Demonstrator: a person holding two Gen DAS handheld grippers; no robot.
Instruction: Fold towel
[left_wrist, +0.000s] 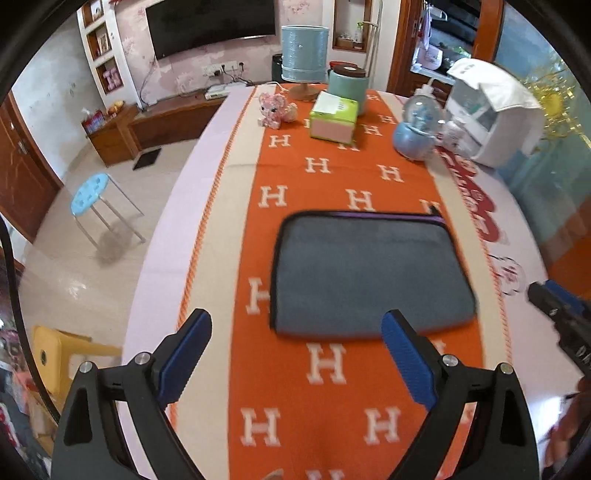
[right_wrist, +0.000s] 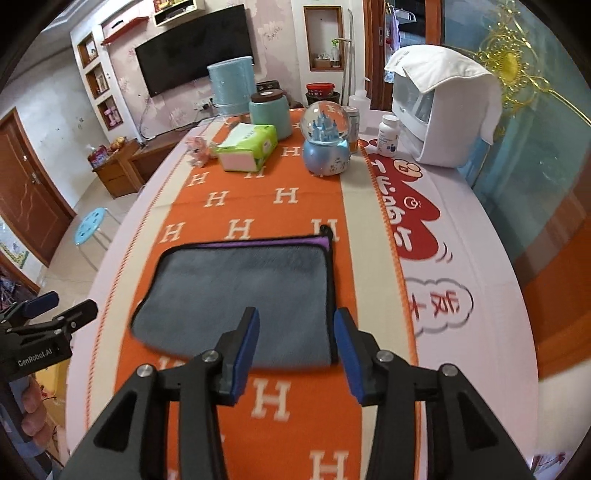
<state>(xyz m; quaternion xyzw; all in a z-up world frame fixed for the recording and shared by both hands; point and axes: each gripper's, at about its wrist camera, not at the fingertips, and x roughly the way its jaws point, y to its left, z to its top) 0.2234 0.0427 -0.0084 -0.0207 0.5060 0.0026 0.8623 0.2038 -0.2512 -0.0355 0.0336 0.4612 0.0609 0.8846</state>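
Observation:
A grey towel (left_wrist: 373, 273) with a black hem and a purple underside lies folded flat on the orange H-patterned runner (left_wrist: 325, 369); it also shows in the right wrist view (right_wrist: 236, 295). My left gripper (left_wrist: 295, 332) is open and empty, held above the near left part of the towel. My right gripper (right_wrist: 295, 332) is open and empty, over the towel's near right corner. Each gripper shows at the edge of the other's view, the right gripper (left_wrist: 554, 310) on the right and the left gripper (right_wrist: 55, 306) on the left.
At the table's far end stand a tissue pack (right_wrist: 247, 147), a snow globe (right_wrist: 325, 144), a teal jar (right_wrist: 269, 114), a blue lamp (left_wrist: 304, 55), a pink toy (left_wrist: 275, 109), a pill bottle (right_wrist: 388, 134) and a white appliance (right_wrist: 443, 107). A blue stool (left_wrist: 90, 194) stands left.

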